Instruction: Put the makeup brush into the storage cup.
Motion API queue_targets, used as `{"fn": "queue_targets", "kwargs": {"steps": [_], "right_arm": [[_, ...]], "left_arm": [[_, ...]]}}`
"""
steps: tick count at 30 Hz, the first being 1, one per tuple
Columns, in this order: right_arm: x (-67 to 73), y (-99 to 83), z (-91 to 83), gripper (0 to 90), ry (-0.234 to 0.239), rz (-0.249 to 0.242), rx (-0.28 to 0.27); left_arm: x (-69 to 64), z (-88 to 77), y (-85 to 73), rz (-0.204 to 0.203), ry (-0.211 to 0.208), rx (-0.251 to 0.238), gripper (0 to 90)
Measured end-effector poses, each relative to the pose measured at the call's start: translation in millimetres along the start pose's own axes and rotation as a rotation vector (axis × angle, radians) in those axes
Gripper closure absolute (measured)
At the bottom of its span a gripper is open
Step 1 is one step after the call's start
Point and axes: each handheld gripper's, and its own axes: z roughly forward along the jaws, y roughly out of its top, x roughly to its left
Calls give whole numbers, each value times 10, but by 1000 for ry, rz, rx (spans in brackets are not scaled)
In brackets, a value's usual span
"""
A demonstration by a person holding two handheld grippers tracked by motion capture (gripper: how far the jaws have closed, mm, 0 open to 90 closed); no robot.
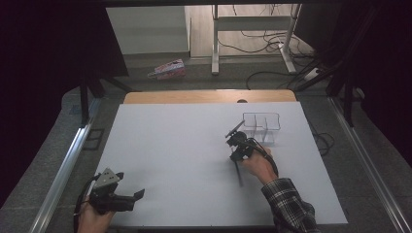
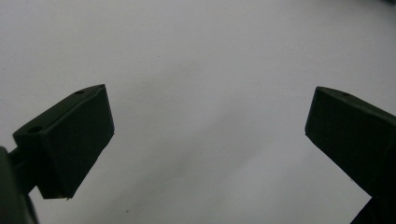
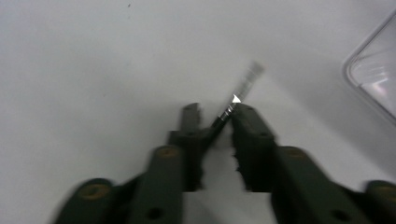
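Right gripper (image 3: 215, 122) jaws pinch a thin dark stick (image 3: 240, 91), just beside the clear box (image 1: 261, 123) on the table (image 1: 170, 145). Looks mid-carry; next likely boxing it. Left gripper (image 2: 208, 135) jaws spread, far off.

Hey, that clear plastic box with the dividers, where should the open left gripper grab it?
Probably by the clear divided box's near outer wall, coming straight down from above: it sits upright and open-topped, so one jaw can drop inside a compartment and one outside. The left gripper is open.
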Motion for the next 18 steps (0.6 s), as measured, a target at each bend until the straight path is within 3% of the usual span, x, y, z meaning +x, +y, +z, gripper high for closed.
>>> {"fn": "queue_targets", "kwargs": {"steps": [2, 10, 18], "right_arm": [[5, -8, -2, 850, 15, -5, 8], [6, -1, -10, 856, 16, 5, 18], [-11, 14, -130, 856, 29, 5, -21]], "left_arm": [[-1, -1, 0, 0, 1, 0, 16], [-1, -2, 0, -1, 3, -1, 17], [-2, -5, 0, -1, 5, -2, 17]]}}
